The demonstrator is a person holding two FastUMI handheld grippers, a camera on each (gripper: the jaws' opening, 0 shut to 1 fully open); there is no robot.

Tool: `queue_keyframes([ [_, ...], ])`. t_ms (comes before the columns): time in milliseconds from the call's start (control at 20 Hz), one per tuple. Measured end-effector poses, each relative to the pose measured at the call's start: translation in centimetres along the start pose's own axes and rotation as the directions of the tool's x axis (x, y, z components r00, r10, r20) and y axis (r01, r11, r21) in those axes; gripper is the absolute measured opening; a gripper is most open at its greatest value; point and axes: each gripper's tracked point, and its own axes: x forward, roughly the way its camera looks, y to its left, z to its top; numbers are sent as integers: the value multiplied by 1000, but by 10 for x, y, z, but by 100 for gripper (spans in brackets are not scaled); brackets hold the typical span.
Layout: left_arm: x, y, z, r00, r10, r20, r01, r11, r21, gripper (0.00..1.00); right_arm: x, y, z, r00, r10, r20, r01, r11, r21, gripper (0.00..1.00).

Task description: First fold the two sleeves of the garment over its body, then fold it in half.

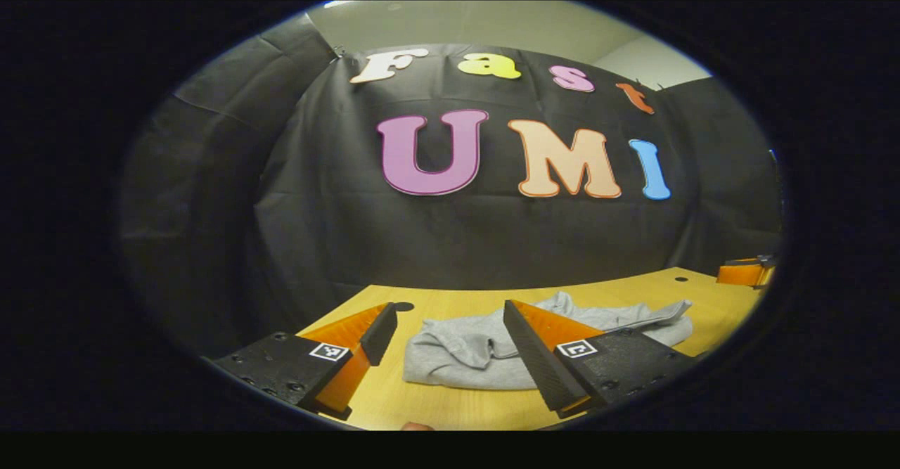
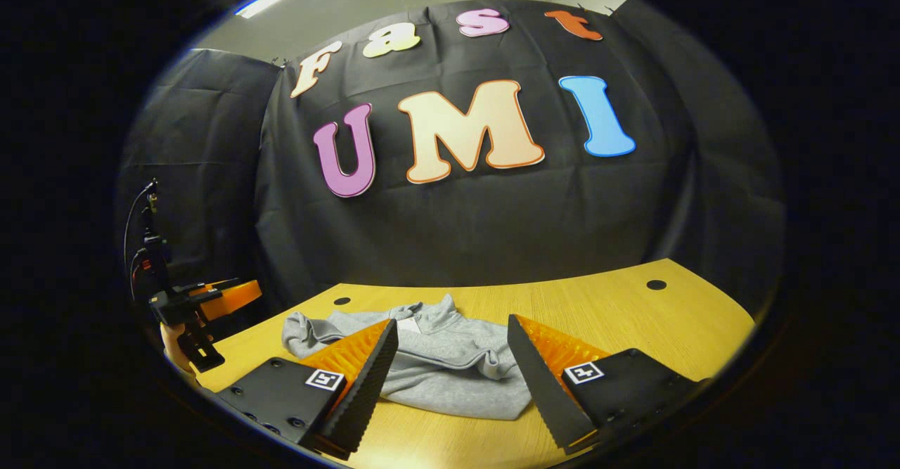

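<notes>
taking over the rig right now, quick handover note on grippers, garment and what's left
Left hand-held gripper: open, holding nothing, above the table in front of the garment.
Right hand-held gripper: open, holding nothing, also facing the garment.
Grey sweatshirt: lies rumpled on the wooden table, collar toward the booth wall, one sleeve bunched out to the side.
Done: no tidy fold is visible.
Left: fold both sleeves over the body, then fold it in half.

Left gripper (image 1: 450, 328): your finger mounts are black, screwed, each with a square marker.
Right gripper (image 2: 450, 346): wedge-shaped ridged fingers.
Cables: thin loops, perhaps, above your far gripper.
</notes>
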Motion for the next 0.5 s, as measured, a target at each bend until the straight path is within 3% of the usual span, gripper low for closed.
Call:
queue_keyframes([
  [200, -31, 9, -8, 999, 19, 29, -19, 1000, -6, 91, -30, 14, -16, 998, 16, 57, -14, 999, -37, 97],
  [250, -36, 11, -11, 999, 18, 34, -18, 1000, -10, 92, -35, 16, -22, 998, 16, 62, -13, 999, -45, 93],
  [300, -40, 12, -13, 999, 21, 37, -21, 1000, -12, 94, -38, 17, -27, 998, 20, 63, -17, 999, -50, 97],
  [500, -48, 7, -19, 999, 18, 49, -17, 1000, -11, 92, -44, 19, -40, 997, 31, 68, -28, 998, -51, 97],
])
